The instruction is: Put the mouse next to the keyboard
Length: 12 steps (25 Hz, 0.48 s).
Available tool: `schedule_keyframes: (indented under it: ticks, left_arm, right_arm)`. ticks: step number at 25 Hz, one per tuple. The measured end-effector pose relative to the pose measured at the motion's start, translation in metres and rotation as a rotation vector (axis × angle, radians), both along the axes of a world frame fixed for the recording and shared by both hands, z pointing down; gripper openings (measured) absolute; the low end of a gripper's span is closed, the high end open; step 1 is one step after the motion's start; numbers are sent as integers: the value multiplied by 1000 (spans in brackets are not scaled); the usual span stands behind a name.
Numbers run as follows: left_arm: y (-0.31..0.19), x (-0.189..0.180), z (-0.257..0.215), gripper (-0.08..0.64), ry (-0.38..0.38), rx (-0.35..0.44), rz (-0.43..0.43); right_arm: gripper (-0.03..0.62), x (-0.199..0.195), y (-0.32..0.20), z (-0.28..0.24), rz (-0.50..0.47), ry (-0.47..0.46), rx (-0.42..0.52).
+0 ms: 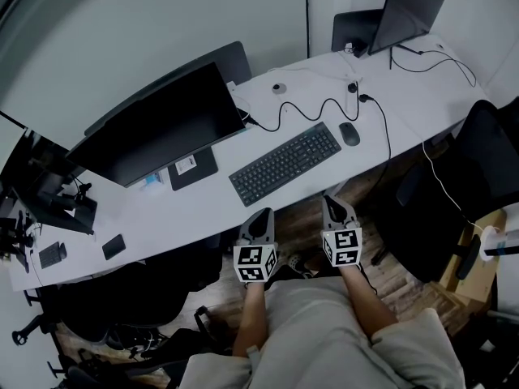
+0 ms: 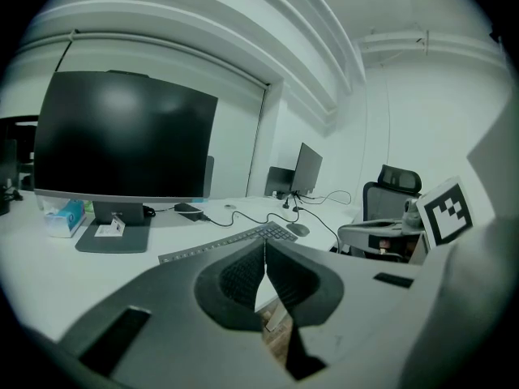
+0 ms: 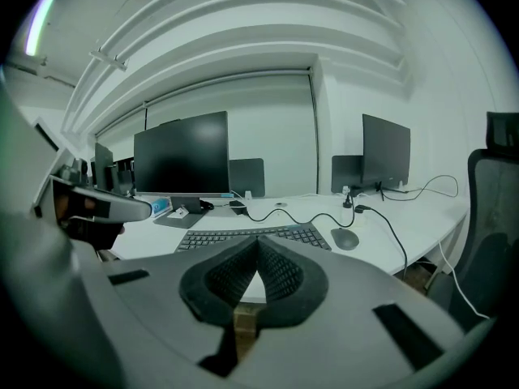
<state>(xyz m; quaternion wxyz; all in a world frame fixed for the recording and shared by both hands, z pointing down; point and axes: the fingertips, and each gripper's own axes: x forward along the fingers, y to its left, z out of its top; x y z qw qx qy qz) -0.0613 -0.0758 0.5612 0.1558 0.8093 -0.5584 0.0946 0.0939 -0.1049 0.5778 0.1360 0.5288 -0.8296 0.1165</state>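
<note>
A dark mouse (image 1: 349, 134) lies on the white desk (image 1: 211, 201) just off the right end of the black keyboard (image 1: 285, 162). The right gripper view shows the mouse (image 3: 345, 238) right of the keyboard (image 3: 243, 236); the left gripper view has the mouse (image 2: 298, 229) beyond the keyboard (image 2: 235, 240). My left gripper (image 1: 261, 215) and right gripper (image 1: 331, 203) hang side by side in front of the desk's near edge, apart from both objects. Both are shut with nothing between their pads. The left gripper (image 2: 264, 245) and right gripper (image 3: 258, 244) each show jaws meeting at the tips.
A large dark monitor (image 1: 158, 128) stands left of the keyboard, with a black cable (image 1: 324, 108) snaking behind it. A laptop (image 1: 409, 14) sits at the far right end. Office chairs (image 1: 478, 168) stand to the right; a phone (image 1: 113, 245) lies at the desk's left.
</note>
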Motion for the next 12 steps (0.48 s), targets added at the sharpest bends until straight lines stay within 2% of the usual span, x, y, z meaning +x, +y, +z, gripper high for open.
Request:
schedule_keyframes:
  ticks: [12]
  left_arm:
    - [13, -8, -1, 25, 4, -3, -13]
  right_arm:
    - [6, -1, 11, -2, 6, 7, -5]
